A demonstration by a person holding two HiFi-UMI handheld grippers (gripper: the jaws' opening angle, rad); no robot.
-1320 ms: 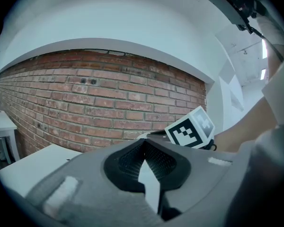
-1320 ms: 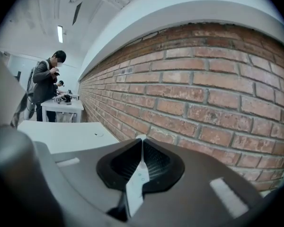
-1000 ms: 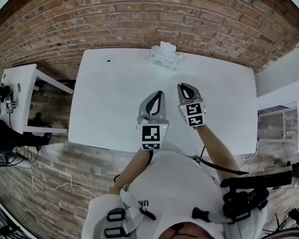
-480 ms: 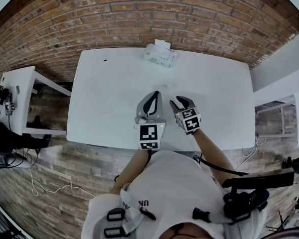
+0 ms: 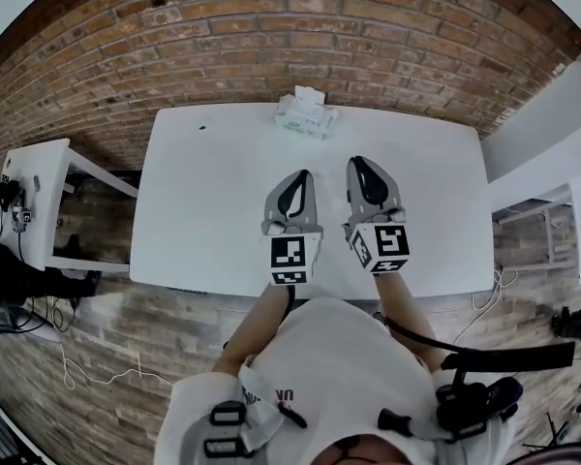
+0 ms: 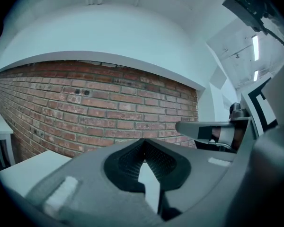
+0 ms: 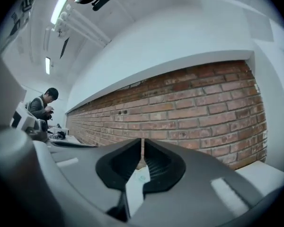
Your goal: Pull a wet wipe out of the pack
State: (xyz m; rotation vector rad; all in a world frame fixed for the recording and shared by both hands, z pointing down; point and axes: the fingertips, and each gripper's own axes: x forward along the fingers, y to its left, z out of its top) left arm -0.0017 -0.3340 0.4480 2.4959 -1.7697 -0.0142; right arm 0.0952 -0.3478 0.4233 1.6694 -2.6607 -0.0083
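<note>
The left gripper (image 6: 143, 142) had its jaws together on nothing; the right gripper (image 7: 142, 143), jaws just closing to an empty slit, hovered beside it. The wet wipe pack (image 5: 303, 114) lay untouched at the table's (image 5: 203, 192) far edge, well apart; the step was probably the reach, calling for both to travel forward

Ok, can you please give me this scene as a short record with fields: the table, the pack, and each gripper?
table: white table, before a brick wall
pack: wet wipe pack at the table's far edge, a wipe standing up from it
left gripper: left gripper shut, empty
right gripper: right gripper jaws just been closing, thin slit left, nothing between them
pull: not yet done, both grippers apart from the pack
</note>
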